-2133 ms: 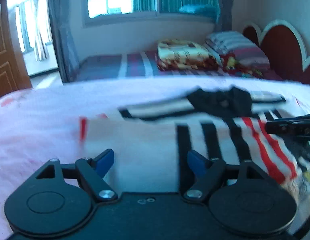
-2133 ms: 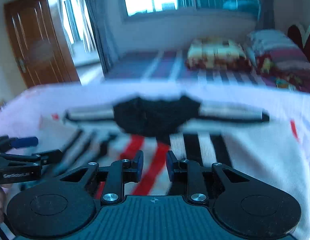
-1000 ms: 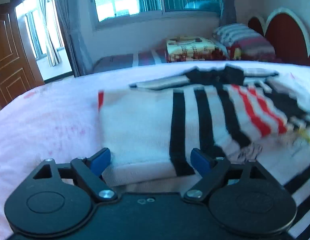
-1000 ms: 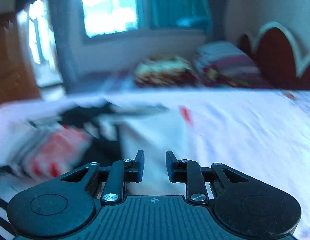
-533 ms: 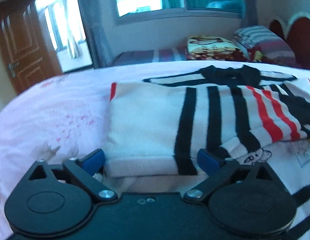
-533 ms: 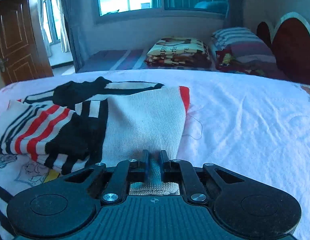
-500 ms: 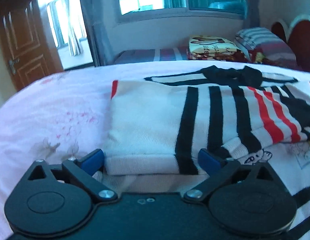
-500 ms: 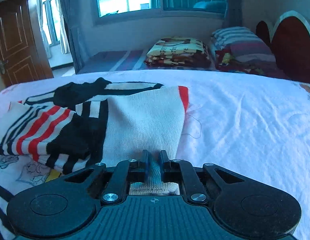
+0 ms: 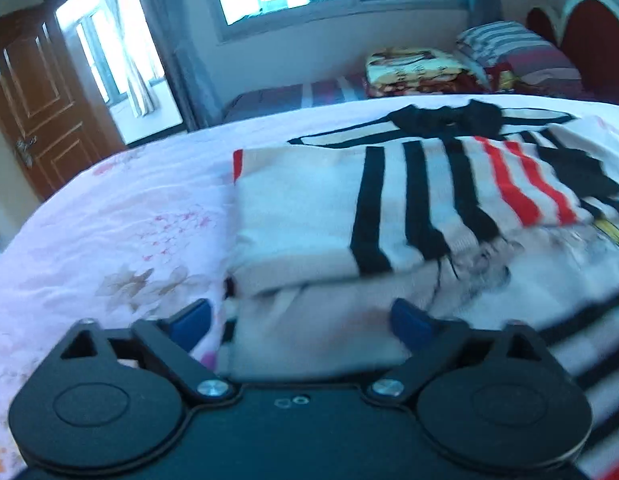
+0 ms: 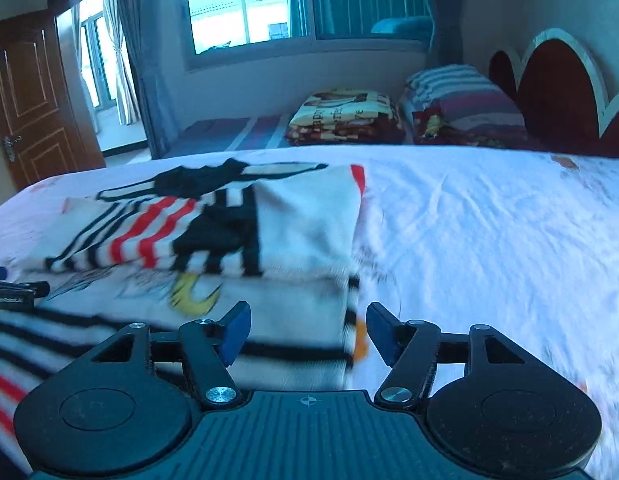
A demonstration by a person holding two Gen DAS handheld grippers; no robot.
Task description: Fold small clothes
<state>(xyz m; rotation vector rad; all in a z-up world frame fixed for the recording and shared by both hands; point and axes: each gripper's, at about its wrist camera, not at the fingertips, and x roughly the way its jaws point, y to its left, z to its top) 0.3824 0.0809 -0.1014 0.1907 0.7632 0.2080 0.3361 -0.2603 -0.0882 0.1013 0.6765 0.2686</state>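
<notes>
Right wrist view: the right tool (image 10: 307, 334), previously clamped on the striped white knitted garment (image 10: 301, 220), is now spread wide, the fold laid on the bed (image 10: 489, 240).

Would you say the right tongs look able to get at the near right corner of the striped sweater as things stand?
Probably yes: the right tongs stand open, with the striped sweater's near right corner straight ahead on the bedsheet and nothing between them.

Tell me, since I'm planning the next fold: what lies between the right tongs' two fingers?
In the right wrist view, the open right tongs straddle the sweater's near right corner; its striped hem lies between the fingers, over the bedsheet.
</notes>
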